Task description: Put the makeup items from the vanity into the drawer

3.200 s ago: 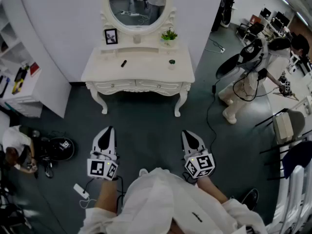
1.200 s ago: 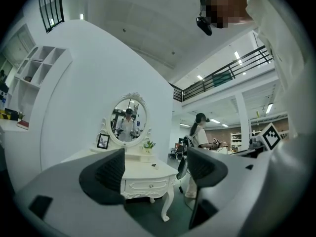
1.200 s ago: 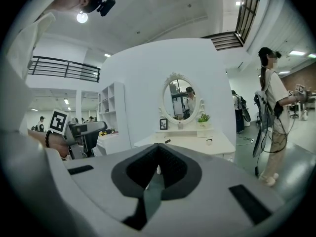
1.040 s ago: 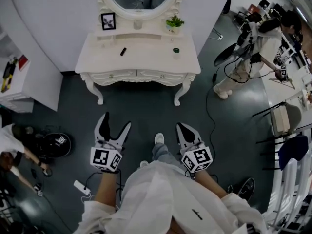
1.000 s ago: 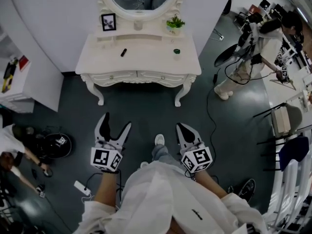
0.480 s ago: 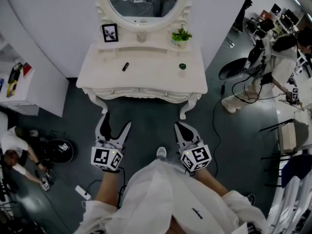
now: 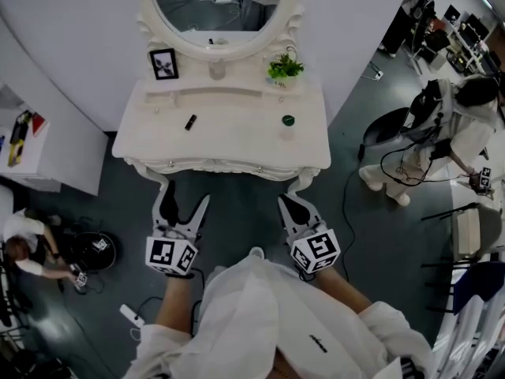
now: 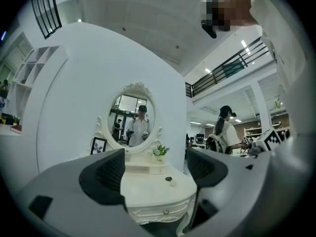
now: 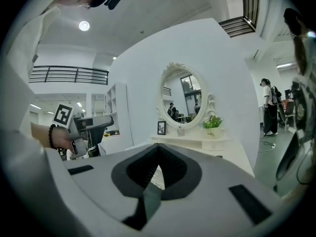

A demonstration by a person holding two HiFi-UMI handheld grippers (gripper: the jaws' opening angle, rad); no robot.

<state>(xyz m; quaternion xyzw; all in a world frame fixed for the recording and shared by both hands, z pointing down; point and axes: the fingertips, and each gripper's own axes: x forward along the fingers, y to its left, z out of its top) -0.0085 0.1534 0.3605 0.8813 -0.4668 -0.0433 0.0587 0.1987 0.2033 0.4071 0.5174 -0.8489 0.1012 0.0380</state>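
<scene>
1. Vs 0.5 s ago, vanity [image 7: 237,136] lies nearer both grippers in head view, its front edge just ahead of the tips. L jaws, shut 3.2 s ago, are spread now.
2. L gripper [image 7: 183,204]: jaws wide apart, nothing btwn them. L gripper view shows the vanity top thru the gap.
3. R gripper [image 7: 289,210]: jaws pressed together, empty, tips toward vanity's R front leg.
4. Both grippers hang over dark floor [image 7: 245,204], not touching the vanity.
5. Makeup items on vanity top: black tube [image 7: 190,121] L of centre, green-lid jar [image 7: 288,120] toward R, small white item [image 7: 286,135] just in front of the jar.
6. Drawer [image 8: 165,212], front w/ knob, is closed.
7. Raised back ledge: photo frame [image 7: 164,64] at L, plant pot [image 7: 285,68] at R, oval mirror [image 7: 217,6] above.
8. Standing person [image 7: 465,125] w/ cables well off to R; crouched person [image 7: 24,239] at lower L.
</scene>
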